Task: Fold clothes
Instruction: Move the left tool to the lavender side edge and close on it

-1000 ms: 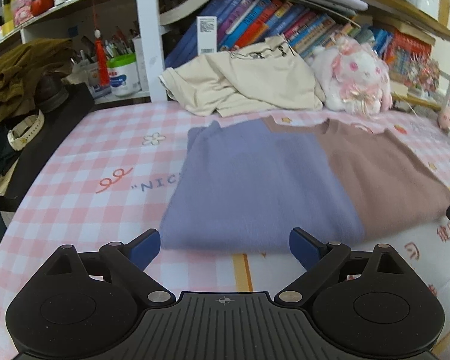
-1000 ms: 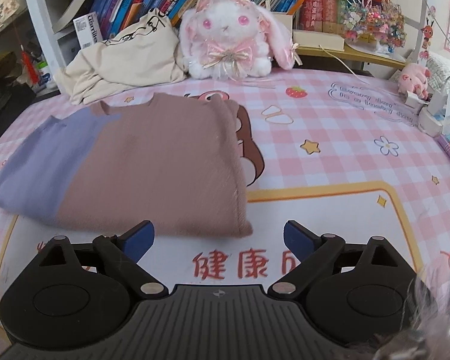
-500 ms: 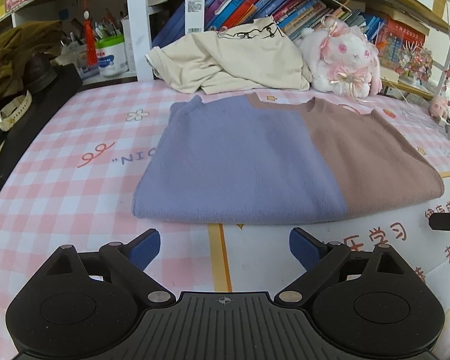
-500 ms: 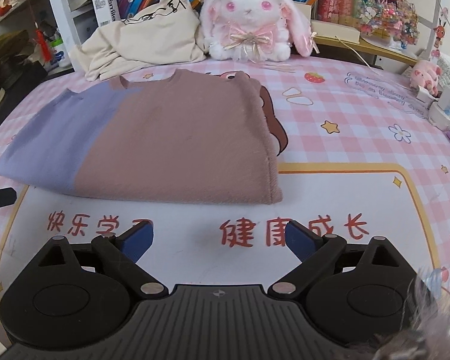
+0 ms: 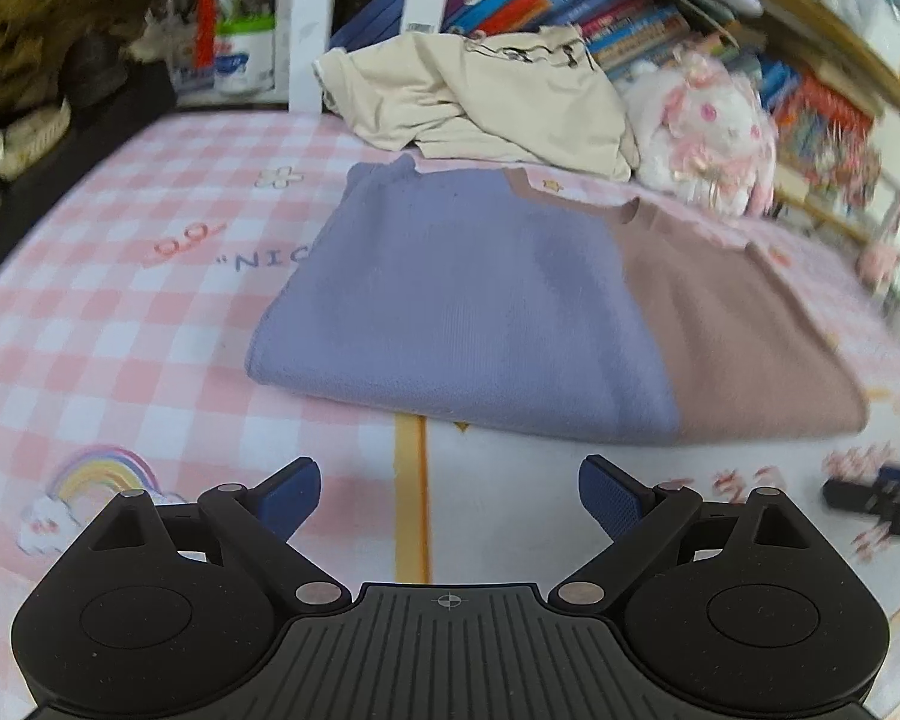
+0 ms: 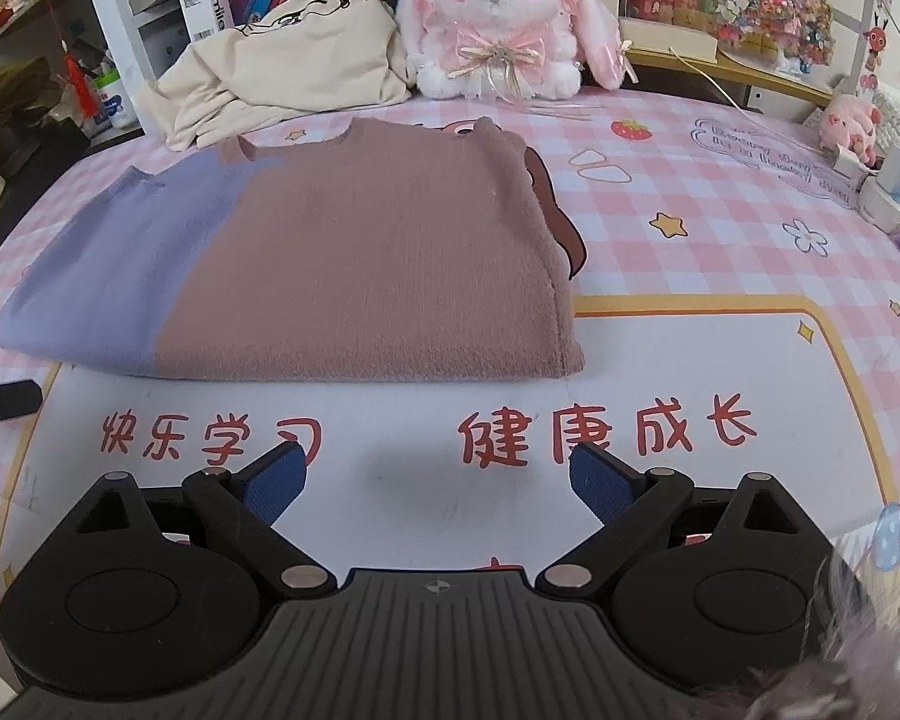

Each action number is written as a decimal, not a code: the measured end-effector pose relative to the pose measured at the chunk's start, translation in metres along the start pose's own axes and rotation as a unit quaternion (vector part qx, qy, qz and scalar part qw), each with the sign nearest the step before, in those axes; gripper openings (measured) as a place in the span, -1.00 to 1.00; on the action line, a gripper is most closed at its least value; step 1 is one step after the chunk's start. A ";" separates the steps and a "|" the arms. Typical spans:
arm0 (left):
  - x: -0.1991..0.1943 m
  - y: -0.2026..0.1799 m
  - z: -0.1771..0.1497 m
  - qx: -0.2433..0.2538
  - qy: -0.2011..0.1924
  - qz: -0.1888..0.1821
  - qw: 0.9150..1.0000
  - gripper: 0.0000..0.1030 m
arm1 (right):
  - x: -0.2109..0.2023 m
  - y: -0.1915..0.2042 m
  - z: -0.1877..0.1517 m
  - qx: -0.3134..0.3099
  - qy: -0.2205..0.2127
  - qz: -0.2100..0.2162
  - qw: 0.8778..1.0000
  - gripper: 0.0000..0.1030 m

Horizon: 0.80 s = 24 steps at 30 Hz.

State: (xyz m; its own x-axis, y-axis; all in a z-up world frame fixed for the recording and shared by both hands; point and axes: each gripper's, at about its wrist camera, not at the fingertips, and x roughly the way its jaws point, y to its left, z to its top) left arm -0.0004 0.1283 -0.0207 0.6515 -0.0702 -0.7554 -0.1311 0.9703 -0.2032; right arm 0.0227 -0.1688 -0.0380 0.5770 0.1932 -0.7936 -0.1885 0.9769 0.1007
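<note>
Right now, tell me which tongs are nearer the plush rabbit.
Right. The right tongs face the plush rabbit straight across the sweater's brown half; the left tongs sit off its purple half, the rabbit far to their right.

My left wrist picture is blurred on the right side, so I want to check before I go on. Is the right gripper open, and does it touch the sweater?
Observer: The right gripper is open and empty. It is over the white part of the table cover, apart from the sweater.
Operator: Is the brown side edge neat?
Observer: Yes. The right wrist view shows one straight folded edge, and no sleeve sticks out.
Operator: Does something lie under that edge?
Observer: Only a brown printed figure on the cover, partly hidden by the sweater.
</note>
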 end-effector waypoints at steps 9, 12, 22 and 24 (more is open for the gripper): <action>0.007 0.029 0.002 -0.165 -0.002 -0.070 0.984 0.83 | 0.002 0.002 -0.002 -0.003 0.007 -0.006 1.000 0.85; 0.009 0.041 0.001 -0.233 -0.017 -0.102 0.967 0.81 | 0.002 0.003 -0.002 -0.006 0.009 -0.007 1.000 0.85; 0.029 0.076 -0.010 -0.389 -0.024 -0.140 0.910 -0.02 | 0.001 0.002 -0.003 -0.003 0.006 -0.016 1.000 0.85; 0.032 0.082 -0.011 -0.414 -0.030 -0.147 0.898 -0.04 | 0.000 0.001 -0.003 0.000 0.005 -0.018 1.000 0.85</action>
State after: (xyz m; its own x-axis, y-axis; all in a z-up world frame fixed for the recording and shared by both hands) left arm 0.0012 0.2032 -0.0689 0.7849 -0.2577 -0.5635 -0.4411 0.4062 -0.8003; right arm 0.0204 -0.1684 -0.0399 0.5759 0.1566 -0.8024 -0.1670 0.9833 0.0720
